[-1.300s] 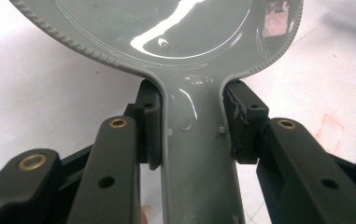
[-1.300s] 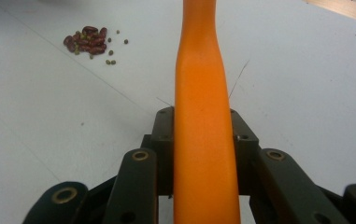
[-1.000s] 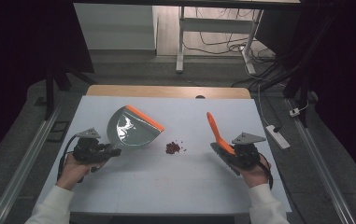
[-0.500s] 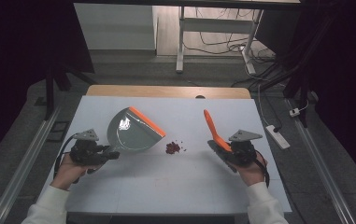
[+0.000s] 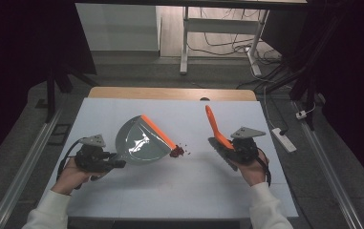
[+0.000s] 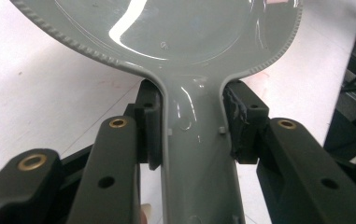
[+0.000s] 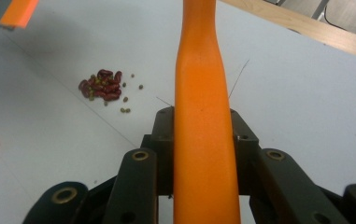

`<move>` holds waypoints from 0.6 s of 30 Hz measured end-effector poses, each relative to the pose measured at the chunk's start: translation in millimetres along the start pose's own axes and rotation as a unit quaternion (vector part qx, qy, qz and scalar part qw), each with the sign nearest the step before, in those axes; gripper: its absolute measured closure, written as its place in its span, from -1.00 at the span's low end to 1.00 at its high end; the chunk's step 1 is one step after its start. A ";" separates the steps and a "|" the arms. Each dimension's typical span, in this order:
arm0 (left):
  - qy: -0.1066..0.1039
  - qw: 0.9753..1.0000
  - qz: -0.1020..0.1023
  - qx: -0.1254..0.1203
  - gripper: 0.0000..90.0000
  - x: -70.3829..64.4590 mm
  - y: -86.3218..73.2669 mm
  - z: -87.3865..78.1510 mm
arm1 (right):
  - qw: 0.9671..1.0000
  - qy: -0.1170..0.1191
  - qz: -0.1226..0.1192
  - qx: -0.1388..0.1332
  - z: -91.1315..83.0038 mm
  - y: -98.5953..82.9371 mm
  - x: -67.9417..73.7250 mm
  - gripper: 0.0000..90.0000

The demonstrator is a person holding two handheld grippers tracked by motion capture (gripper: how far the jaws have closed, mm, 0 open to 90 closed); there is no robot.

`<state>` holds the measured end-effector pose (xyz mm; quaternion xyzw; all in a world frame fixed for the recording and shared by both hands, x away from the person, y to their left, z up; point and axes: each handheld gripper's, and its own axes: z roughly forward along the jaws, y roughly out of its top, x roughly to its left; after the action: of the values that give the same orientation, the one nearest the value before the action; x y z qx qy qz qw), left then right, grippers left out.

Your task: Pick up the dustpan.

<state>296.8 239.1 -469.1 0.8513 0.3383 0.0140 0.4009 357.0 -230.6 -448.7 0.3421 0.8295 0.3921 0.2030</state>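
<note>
Presently, in the high view, the left gripper (image 5: 115, 163) sits at about 8 o'clock on the white table (image 5: 170, 191), held low by the left hand (image 5: 72, 174), forearm entering from the bottom edge. Its jaws pinch the grey handle of the dustpan (image 5: 139, 143), whose pan tilts up, the orange lip (image 5: 158, 131) running toward 4 o'clock and ending just beside the bean pile (image 5: 176, 151). The right gripper (image 5: 225, 147) sits at about 4 o'clock in the right hand (image 5: 249, 167), jaws closed on the orange brush handle (image 5: 213, 125), which rises slanting toward 11 o'clock.

The left gripper view gives the grip detail: both pads (image 6: 150, 126) pressed flat against the neck of the dustpan (image 6: 199, 154), one each side, with the toothed rim of the pan above. The right gripper view shows the brush handle (image 7: 202, 116) clamped between its jaws, and resolves the bean pile (image 7: 102, 86) at 10 o'clock as dark red beans with a few small green ones scattered beside, apart from the brush. A corner of the orange lip (image 7: 17, 11) appears at upper left there.

Versus one second ago: the dustpan has moved toward the pile, its lip now nearly touching the beans. The brush handle has shifted slightly left. The bean pile is unmoved.
</note>
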 end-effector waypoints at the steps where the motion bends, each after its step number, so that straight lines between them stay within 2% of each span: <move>1: 0.000 1.000 0.002 0.002 0.37 -0.8 0.5 0.2 | 1.000 0.001 0.001 -0.002 0.6 1.8 0.5 0.55; 7: -0.007 1.000 0.007 0.014 0.37 -3.5 1.2 3.5 | 1.000 0.002 -0.004 -0.008 7.7 12.0 1.4 0.55; 11: -0.017 1.000 0.008 0.023 0.37 -1.6 0.6 7.4 | 1.000 0.003 0.001 -0.008 14.9 14.6 1.1 0.55; 18: -0.030 0.998 0.019 0.052 0.37 -3.7 -0.4 16.3 | 1.000 0.006 0.000 -0.008 25.6 22.1 2.4 0.55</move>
<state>298.5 226.2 -479.5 0.8773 0.3104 -0.0220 0.3655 380.0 -205.6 -447.0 0.3385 0.8273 0.4011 0.2005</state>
